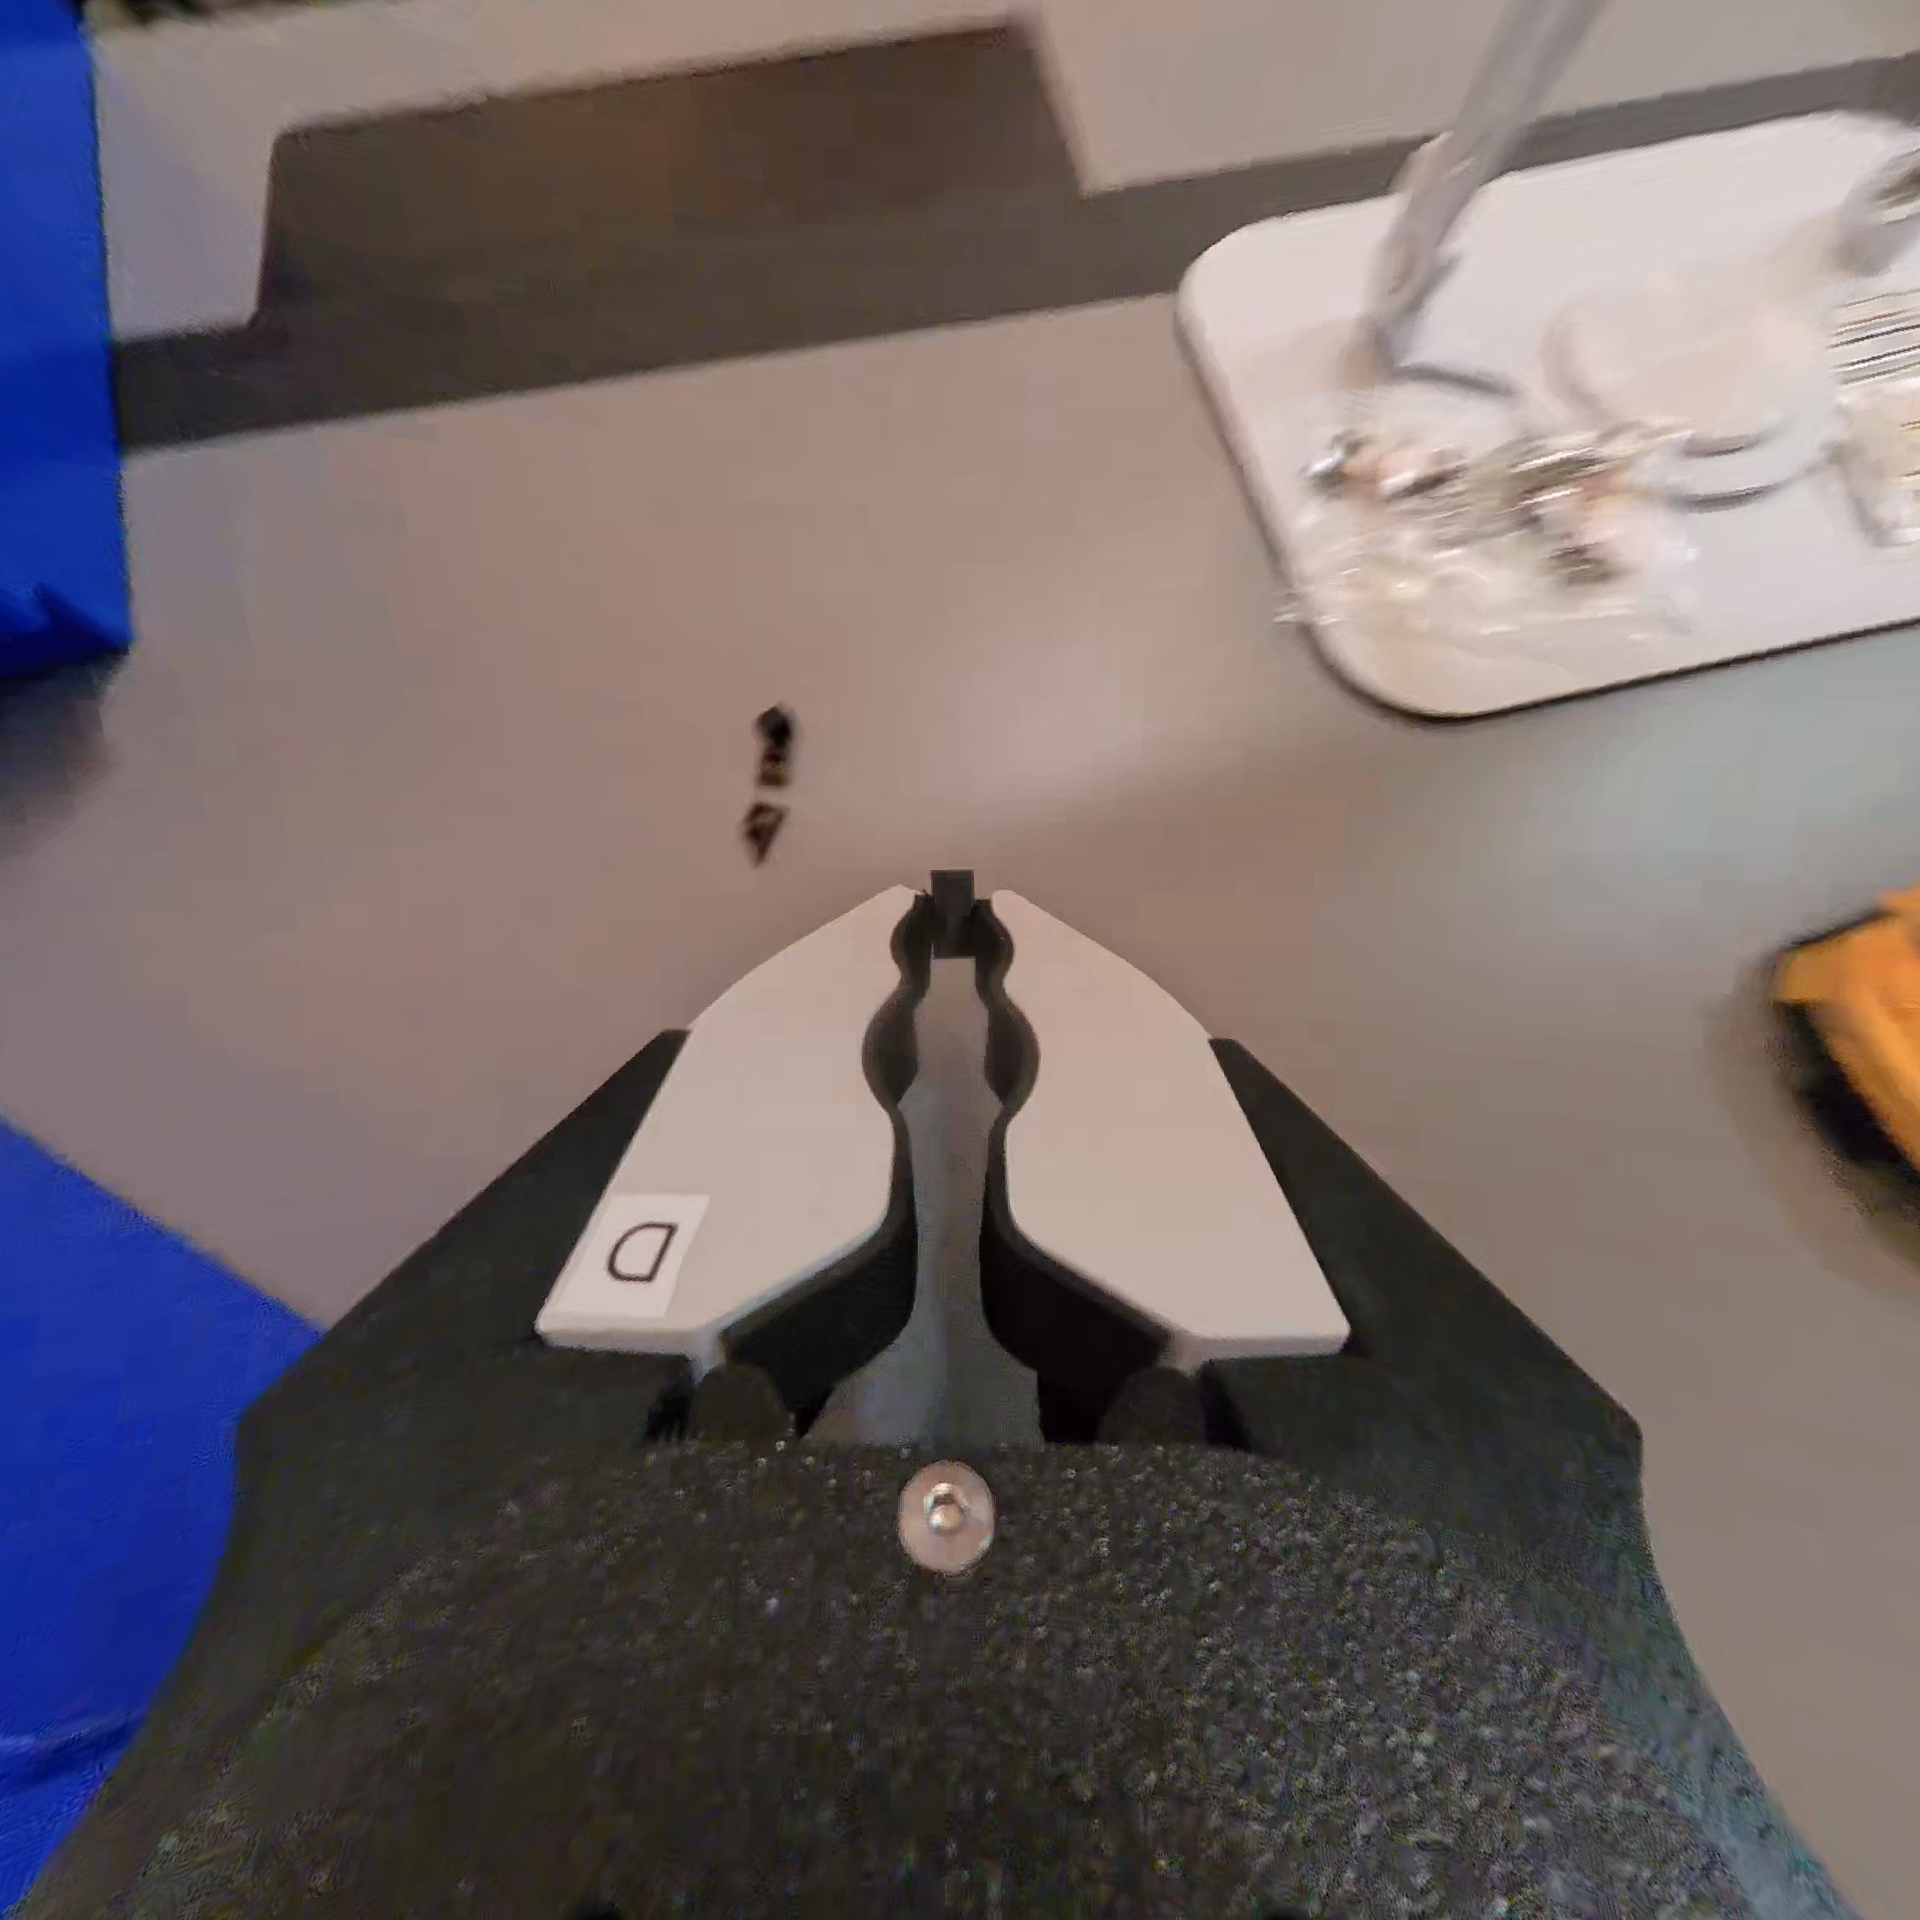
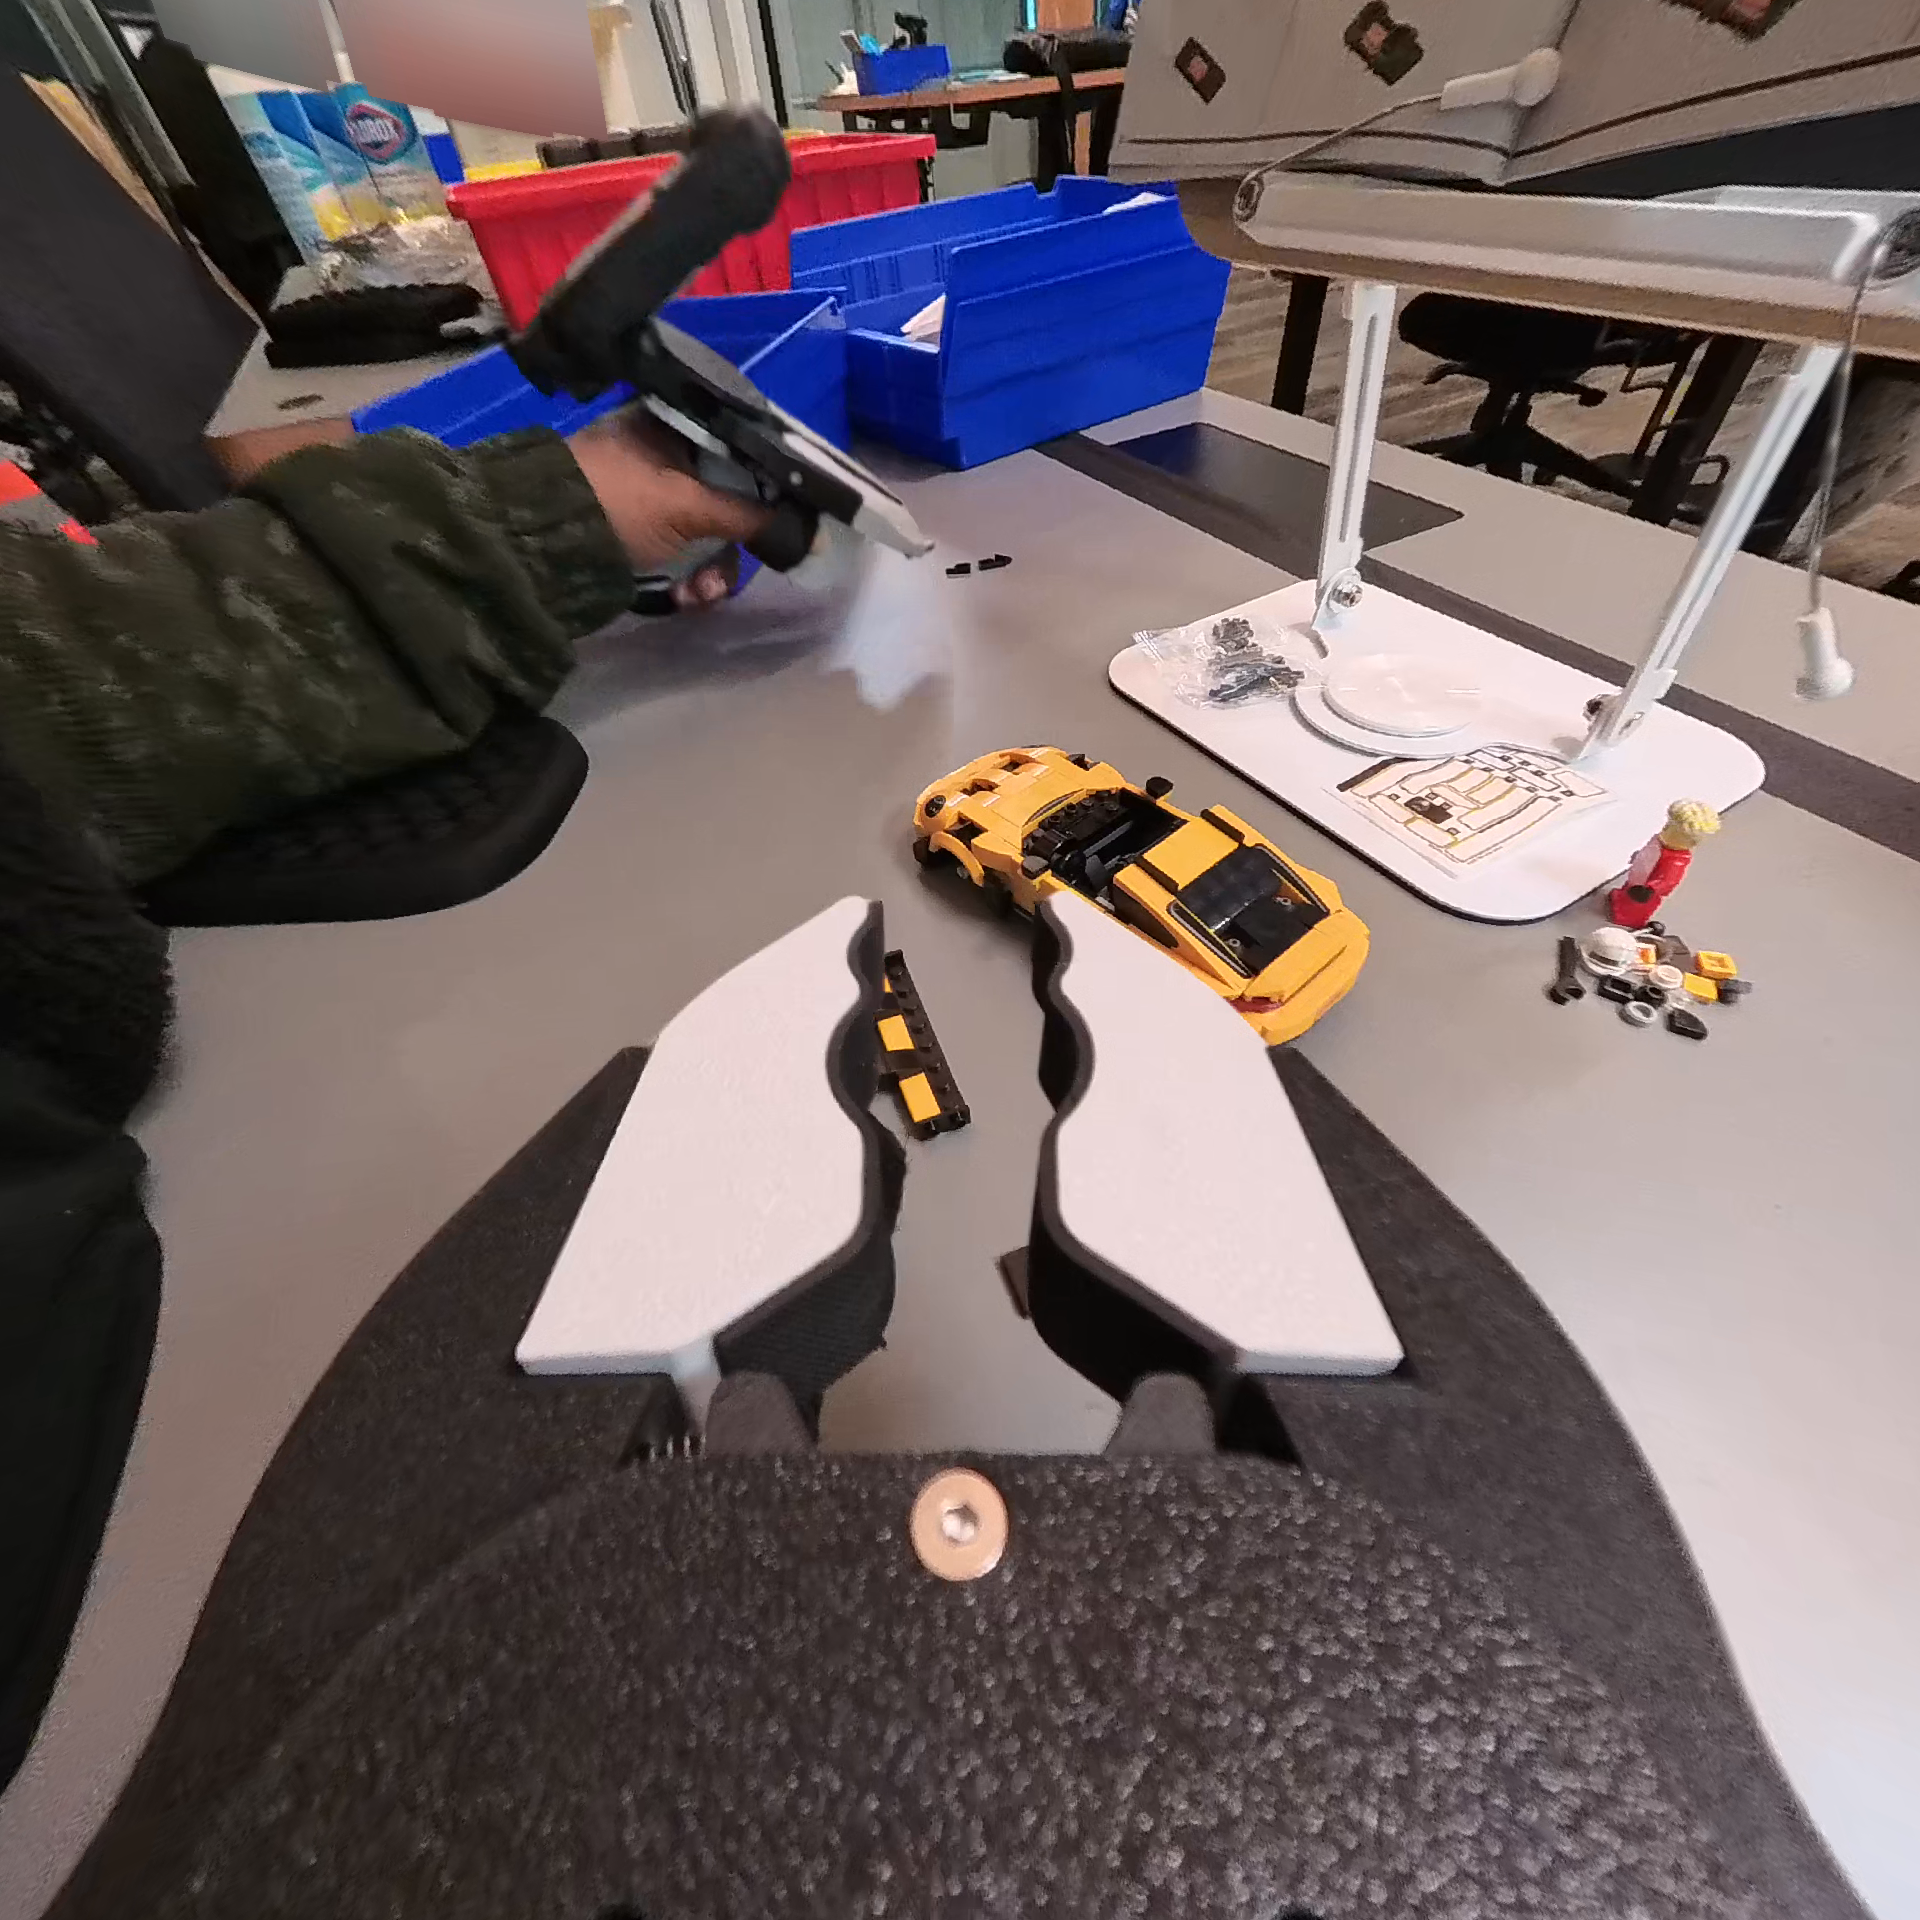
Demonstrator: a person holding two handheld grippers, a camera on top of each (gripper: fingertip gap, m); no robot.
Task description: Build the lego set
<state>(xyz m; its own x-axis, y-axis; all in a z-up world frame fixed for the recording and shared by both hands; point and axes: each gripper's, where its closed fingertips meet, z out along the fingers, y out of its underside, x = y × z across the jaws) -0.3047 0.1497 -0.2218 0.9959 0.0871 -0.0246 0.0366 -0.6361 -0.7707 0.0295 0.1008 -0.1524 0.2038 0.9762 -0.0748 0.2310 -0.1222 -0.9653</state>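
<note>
Left tool (image 1: pixel 953 902) clamps small black piece (image 1: pixel 953 914); right tool (image 2: pixel 961 914) apart; only right view shows yellow car (image 2: pixel 1143 873).

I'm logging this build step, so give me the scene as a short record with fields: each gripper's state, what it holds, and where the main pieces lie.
left gripper: jaws shut on a small black piece, above the table
loose black bits: on the table, just ahead and left of the left gripper
right gripper: jaws open, empty
black-and-yellow strip: flat on the table, between the right jaws
yellow car: on the table, ahead of the right gripper
minifigure: beside the white stand base
small parts pile: near the minifigure
</note>
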